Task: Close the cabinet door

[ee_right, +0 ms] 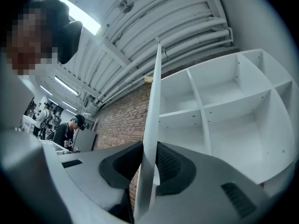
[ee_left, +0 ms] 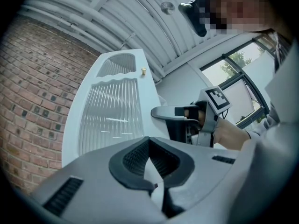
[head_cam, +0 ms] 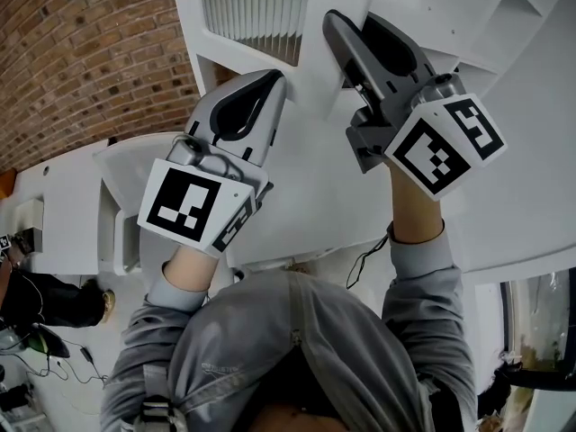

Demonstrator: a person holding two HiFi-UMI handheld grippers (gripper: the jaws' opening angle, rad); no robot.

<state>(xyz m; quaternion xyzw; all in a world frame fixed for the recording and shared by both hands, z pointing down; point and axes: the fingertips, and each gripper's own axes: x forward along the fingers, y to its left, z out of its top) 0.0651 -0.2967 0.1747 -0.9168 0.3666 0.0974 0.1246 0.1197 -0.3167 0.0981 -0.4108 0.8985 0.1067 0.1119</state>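
The cabinet door (head_cam: pixel 255 7) stands swung out from the cabinet (ee_right: pixel 224 106). In the right gripper view it shows edge-on as a thin white slab (ee_right: pixel 152 120), with the cabinet's shelf compartments open to its right. It is a white frame round a tall pane of ribbed, frosted glass (ee_left: pixel 110 115), with a smaller ribbed pane above. A small brass-coloured knob (ee_left: pixel 143 70) sits near its upper edge.

The right gripper (head_cam: pixel 351 30) is clamped on the door's free edge. In its own view the dark fingers (ee_right: pixel 170 164) press on either face of the slab. From the left gripper view the same gripper (ee_left: pixel 156 112) reaches in from the right onto the door's edge.

The left gripper (head_cam: pixel 273 81) is clenched. Its fingers (ee_left: pixel 135 157) meet at the tips with nothing between them. They point at the white frame just below the ribbed glass, and I cannot tell whether they touch it.

Beyond the door's far side runs a brick wall (head_cam: pixel 81 52), near the door. In the head view, cables (head_cam: pixel 63 354) lie on the floor at lower left. A person (ee_right: pixel 70 129) in dark clothes stands well back by the brick wall. Large windows (ee_left: pixel 243 78) show behind the right gripper, and white pipes run along the ceiling (ee_right: pixel 187 27).
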